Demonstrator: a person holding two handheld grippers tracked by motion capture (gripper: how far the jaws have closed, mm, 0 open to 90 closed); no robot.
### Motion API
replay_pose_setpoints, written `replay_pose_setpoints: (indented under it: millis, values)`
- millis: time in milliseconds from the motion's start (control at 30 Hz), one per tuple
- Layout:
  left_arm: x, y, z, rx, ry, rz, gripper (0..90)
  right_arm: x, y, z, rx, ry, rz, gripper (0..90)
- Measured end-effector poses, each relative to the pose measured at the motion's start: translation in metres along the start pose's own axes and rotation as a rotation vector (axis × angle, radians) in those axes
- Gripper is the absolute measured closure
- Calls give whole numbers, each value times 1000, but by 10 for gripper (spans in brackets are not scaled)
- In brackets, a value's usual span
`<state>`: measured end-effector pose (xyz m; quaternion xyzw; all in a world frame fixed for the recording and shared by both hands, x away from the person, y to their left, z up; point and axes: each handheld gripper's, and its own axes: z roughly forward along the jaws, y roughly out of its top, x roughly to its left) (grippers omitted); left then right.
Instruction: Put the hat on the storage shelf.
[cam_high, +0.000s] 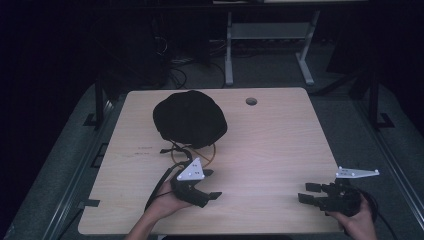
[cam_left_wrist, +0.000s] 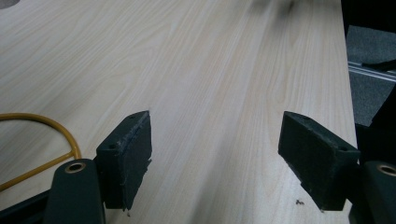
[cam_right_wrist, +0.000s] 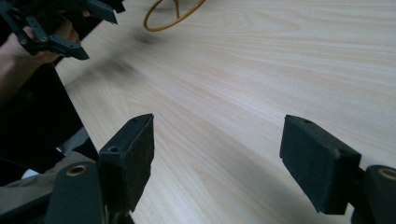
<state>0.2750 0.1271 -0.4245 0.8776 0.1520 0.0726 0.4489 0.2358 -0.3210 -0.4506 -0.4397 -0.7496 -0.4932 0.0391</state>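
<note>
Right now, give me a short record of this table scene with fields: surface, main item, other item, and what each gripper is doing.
surface: light wooden table with a round hole near its far edge
main item: black fabric cap, lying at the far left-centre of the table
other item: thin yellow wire hanger, partly under the cap's near edge
left gripper: jaws open, nothing between them, near the hanger
right gripper: jaws open, nothing between them, low at the near right edge, apart from both items
</note>
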Motion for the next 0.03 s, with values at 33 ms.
replay_pose_setpoints:
  millis: [33]
  values:
    - [0,0,0,0,0,0,254,1,-2,-1,-2,2,2,257]
